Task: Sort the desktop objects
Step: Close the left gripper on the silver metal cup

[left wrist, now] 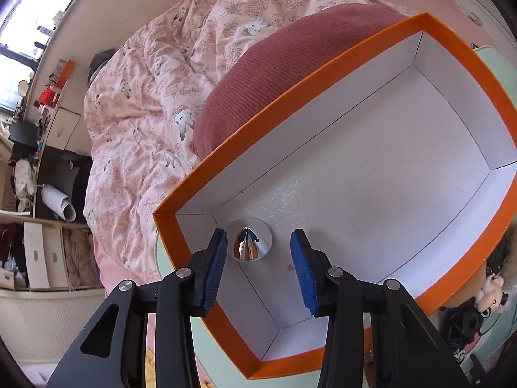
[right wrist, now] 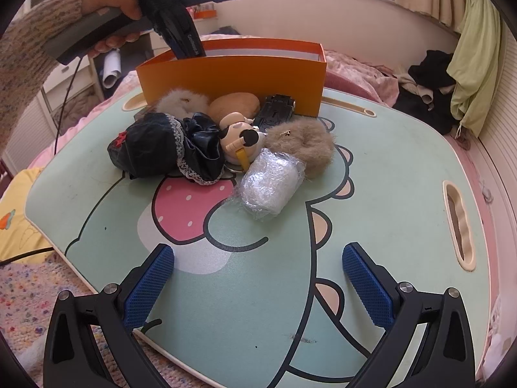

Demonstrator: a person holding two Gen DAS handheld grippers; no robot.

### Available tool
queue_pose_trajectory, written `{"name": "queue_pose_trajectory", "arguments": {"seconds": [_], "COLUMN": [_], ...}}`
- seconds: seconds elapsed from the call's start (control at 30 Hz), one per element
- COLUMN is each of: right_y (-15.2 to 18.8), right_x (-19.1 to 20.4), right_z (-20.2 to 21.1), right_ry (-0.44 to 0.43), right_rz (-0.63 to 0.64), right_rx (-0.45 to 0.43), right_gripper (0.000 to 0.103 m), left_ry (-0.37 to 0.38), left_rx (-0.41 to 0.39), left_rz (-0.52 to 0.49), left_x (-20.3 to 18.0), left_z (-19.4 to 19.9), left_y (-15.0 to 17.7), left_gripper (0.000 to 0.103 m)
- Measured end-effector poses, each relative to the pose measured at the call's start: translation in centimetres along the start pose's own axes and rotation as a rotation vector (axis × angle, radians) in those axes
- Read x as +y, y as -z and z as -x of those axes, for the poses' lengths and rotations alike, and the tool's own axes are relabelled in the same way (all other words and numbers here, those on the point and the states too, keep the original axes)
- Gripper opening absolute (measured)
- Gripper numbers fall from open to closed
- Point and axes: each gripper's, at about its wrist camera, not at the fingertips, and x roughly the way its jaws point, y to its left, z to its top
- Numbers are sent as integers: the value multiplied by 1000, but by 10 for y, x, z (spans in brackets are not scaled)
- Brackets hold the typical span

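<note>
Mint tabletop (right wrist: 371,194) carries clutter; left gripper (left wrist: 257,249), half-open and empty, hangs inside the orange box (left wrist: 452,51) over a shiny cone (left wrist: 248,244); right gripper (right wrist: 258,273) gapes empty.

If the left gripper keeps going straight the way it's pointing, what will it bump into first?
Probably the shiny round thing on the white floor of the orange box. It lies just ahead of the left gripper, between its open fingers, though depth is hard to judge.

place: home bedroom | signs: floral duvet (left wrist: 145,103), lap desk (right wrist: 371,194), curtains (right wrist: 468,48)
</note>
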Motion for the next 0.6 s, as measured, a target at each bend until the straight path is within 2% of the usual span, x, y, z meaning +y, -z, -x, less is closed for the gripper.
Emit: {"name": "queue_pose_trajectory", "arguments": {"seconds": [0.07,0.2,0.23,0.27,0.3,0.6], "right_y": [0,0,1,0,0,-1], "right_x": [0,0,0,0,0,-1], "right_z": [0,0,0,0,0,0], "right_ry": [-1,-1,-1,0,0,0], "right_rz": [0,1,0,0,-1,-2], "right_rx": [-1,-2,-2,-3,-3,-4], "right_gripper": [103,103,103,103,103,103], "left_ry": [-21,-18,-12,-13,-10,10], "left_rx": [8,47,40,36,40,-23], "left_rz": [-2,8,25,42,60,65], "left_x": [-1,-2,0,3,4,4], "left_z": [-4,-17,-18,-19,-20,-8], "left_y": [-1,-1,-2,-2,-2,1], "left_gripper": [42,42,42,34,33,33]}}
